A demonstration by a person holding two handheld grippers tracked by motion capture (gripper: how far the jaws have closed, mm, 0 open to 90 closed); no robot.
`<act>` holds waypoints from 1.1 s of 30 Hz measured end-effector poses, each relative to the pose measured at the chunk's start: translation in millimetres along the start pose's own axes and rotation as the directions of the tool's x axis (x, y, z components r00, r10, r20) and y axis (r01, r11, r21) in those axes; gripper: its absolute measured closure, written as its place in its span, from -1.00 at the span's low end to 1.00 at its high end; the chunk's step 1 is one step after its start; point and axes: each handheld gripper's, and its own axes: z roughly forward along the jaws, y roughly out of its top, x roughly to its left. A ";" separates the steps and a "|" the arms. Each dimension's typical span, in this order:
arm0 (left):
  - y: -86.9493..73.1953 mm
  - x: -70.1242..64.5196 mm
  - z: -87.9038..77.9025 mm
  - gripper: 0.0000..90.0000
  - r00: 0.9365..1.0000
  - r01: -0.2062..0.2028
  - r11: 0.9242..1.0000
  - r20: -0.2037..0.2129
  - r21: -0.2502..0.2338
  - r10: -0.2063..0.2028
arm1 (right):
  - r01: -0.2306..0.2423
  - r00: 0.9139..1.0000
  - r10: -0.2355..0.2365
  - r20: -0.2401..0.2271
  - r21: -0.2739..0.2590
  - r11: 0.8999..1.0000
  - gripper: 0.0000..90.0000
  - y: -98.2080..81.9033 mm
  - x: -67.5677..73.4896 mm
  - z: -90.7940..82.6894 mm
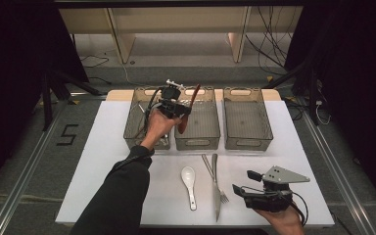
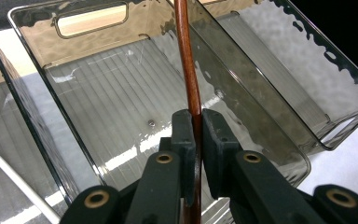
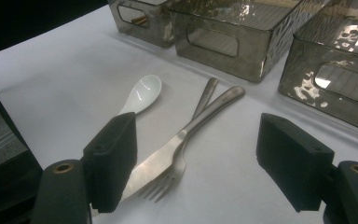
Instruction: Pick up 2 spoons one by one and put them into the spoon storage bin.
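left gripper (image 1: 176, 108) clamped on brown spoon (image 2: 189, 79) above middle bin (image 1: 197, 128), 12 o'clock | right gripper (image 1: 254, 188) apart, 4 o'clock | risk: thin handle may swivel, spoon strikes bin rim

One sign can be read: a large dark figure "5" (image 1: 67, 134) marked on the grey floor (image 1: 39, 161), at the left middle of the high view, just left of the white desk (image 1: 112, 147). It stands between the desk's left edge and a metal rail running along the floor. The smoky plastic bins, the cutlery and the tongs carry no lettering, brand or number that can be made out, in the high view or in either gripper view.
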 end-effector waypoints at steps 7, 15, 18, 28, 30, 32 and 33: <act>-1.6 0.1 4.1 0.85 1.000 -0.001 1.000 -0.010 0.005 0.001 | -0.001 1.000 0.001 -0.001 -0.002 1.000 -0.34 -0.1 -0.2 0.1; -5.8 2.1 10.0 0.83 1.000 -0.001 1.000 -0.022 0.027 0.002 | -0.001 1.000 0.001 -0.003 -0.001 1.000 -0.34 -0.1 0.2 -0.1; -7.7 2.5 10.5 0.73 1.000 -0.003 1.000 -0.019 0.029 0.003 | -0.001 1.000 0.001 -0.004 -0.001 1.000 -0.34 -0.3 -0.2 0.0; -7.6 -7.8 -15.8 0.07 1.000 0.027 0.999 0.011 0.040 -0.027 | -0.002 1.000 0.002 -0.001 -0.001 1.000 -0.34 -0.4 -0.2 -0.2; -10.6 -12.1 -25.4 -0.03 0.999 0.031 0.999 0.023 0.037 -0.032 | -0.003 1.000 0.003 0.000 -0.001 1.000 -0.34 -0.3 0.2 -0.3; -15.3 -16.1 -34.4 -0.14 0.999 0.037 0.998 0.033 0.050 -0.039 | 0.001 1.000 -0.001 0.000 0.001 1.000 -0.34 -0.1 0.6 -0.3; -18.8 -18.3 -38.5 -0.19 0.998 0.040 0.998 0.036 0.047 -0.042 | 0.002 1.000 -0.002 0.001 0.002 1.000 -0.34 0.0 0.8 -0.4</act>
